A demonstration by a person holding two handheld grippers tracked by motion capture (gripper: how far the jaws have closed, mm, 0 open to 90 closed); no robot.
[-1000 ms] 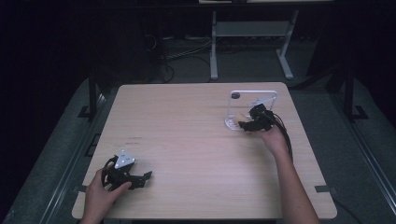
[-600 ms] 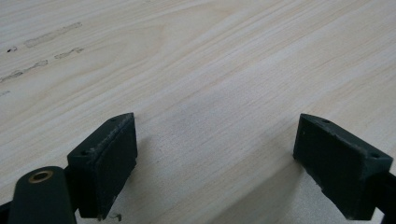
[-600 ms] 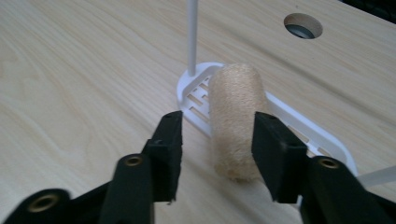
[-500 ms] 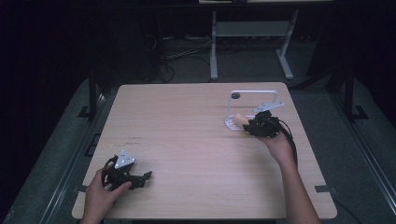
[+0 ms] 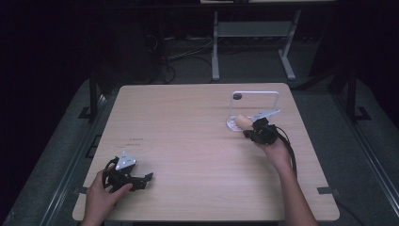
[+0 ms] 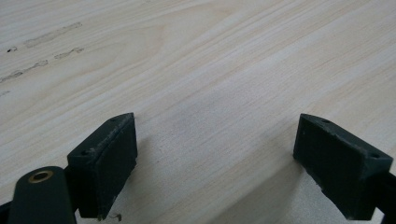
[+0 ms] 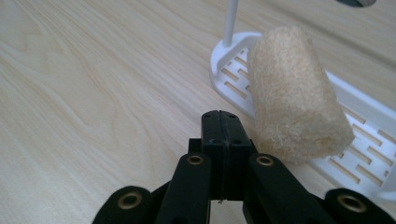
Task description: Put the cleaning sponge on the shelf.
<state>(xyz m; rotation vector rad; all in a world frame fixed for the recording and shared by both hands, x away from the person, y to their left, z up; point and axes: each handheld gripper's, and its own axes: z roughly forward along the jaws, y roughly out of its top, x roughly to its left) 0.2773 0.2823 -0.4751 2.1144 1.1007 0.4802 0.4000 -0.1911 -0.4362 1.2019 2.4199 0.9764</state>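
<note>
The right gripper [image 7: 219, 122], jaws now pressed together and empty, is backing away from the beige fibrous loofah cylinder [image 7: 294, 98] lying on the white slotted plastic rack [image 7: 373, 135], suggesting placement is done, while the left gripper [image 6: 215, 154] is resting wide on the pale wooden table [image 5: 188, 127].

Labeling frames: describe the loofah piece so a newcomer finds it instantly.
Start at the light wooden table and go to the white slotted plastic rack at its far right. On its base rests the beige fibrous loofah cylinder, just ahead of the right claw: the only rough, tan thing there.

No legible text — anywhere.
</note>
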